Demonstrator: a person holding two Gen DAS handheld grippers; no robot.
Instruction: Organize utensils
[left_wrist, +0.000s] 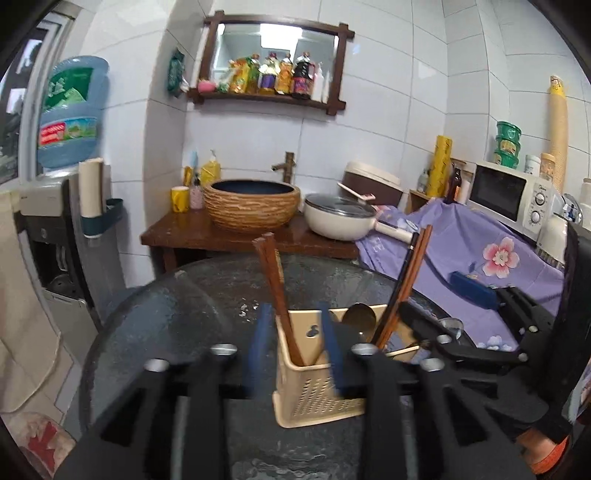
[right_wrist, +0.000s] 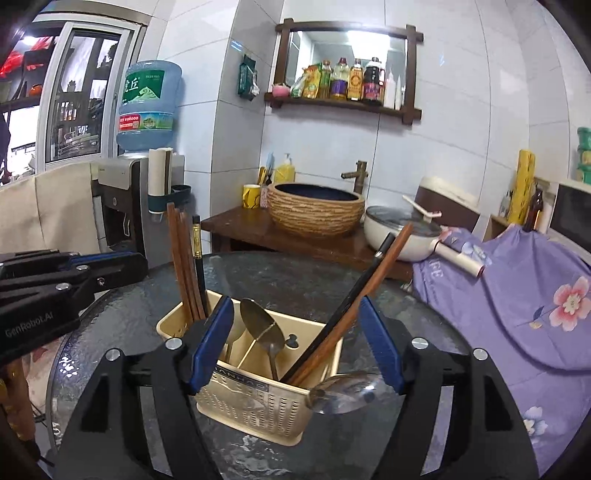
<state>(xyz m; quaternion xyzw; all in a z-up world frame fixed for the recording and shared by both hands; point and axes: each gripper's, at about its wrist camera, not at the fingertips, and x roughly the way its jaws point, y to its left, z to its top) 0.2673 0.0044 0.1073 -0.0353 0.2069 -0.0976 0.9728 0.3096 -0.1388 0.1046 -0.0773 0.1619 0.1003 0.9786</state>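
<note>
right wrist view: ladle lies just outside the caddy

the beige utensil caddy (right_wrist: 255, 376) stands on the glass table (right_wrist: 424, 317). a steel ladle (right_wrist: 343, 395) lies bowl-up at its near right corner, long axis unclear, between the right gripper's (right_wrist: 295, 350) released, empty jaws. the left gripper (left_wrist: 293, 350), also released and empty, straddles the caddy's left end; the right is nearer.

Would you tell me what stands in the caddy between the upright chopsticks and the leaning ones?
In the right wrist view, two metal spoons stand in the beige caddy between the upright chopsticks and the leaning chopsticks.
</note>
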